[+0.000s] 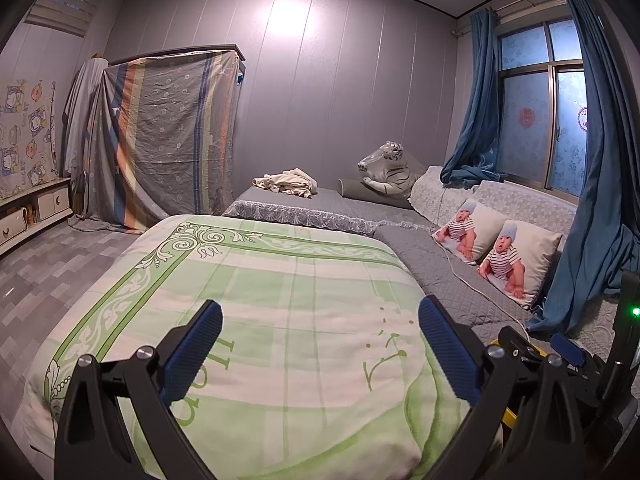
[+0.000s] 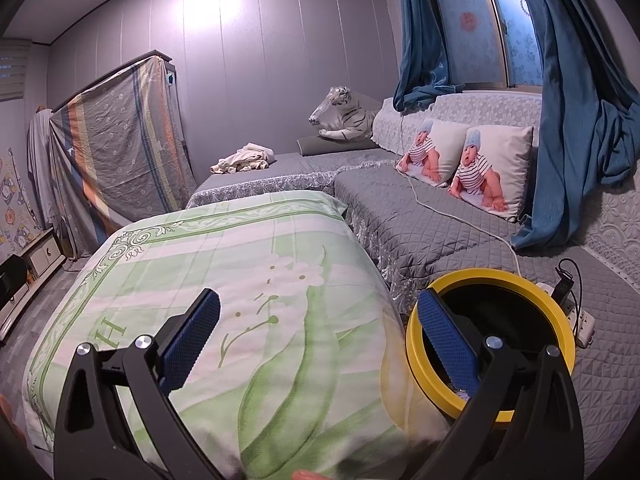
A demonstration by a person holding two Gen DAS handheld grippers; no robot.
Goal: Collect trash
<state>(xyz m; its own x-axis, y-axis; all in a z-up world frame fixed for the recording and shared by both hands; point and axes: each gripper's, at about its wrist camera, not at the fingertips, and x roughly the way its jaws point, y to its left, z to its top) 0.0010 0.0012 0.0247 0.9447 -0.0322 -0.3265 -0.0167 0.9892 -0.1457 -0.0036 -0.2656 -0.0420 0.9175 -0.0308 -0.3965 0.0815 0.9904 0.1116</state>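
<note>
A yellow-rimmed black bin (image 2: 558, 316) stands on the grey quilted mattress, just right of the folded green-and-white quilt (image 2: 256, 280). My right gripper (image 2: 320, 316) is open above the quilt's near end, its right finger over the bin's left rim. Something pale lies low inside the bin behind that finger. My left gripper (image 1: 320, 322) hangs open over the same quilt (image 1: 280, 300), with nothing between its blue pads. The right gripper (image 1: 568, 354) and a sliver of the yellow bin (image 1: 510, 416) show at the lower right of the left wrist view.
A crumpled cream cloth (image 1: 289, 183) lies on the far grey mattress (image 1: 340, 202). A plush white tiger (image 1: 390, 174), two baby-print pillows (image 1: 516, 260), blue curtains (image 1: 596, 200), a white cable (image 2: 460, 220) and a power strip (image 2: 576, 312) line the right. A sheet-draped wardrobe (image 1: 168, 140) and low cabinet (image 1: 32, 212) stand left.
</note>
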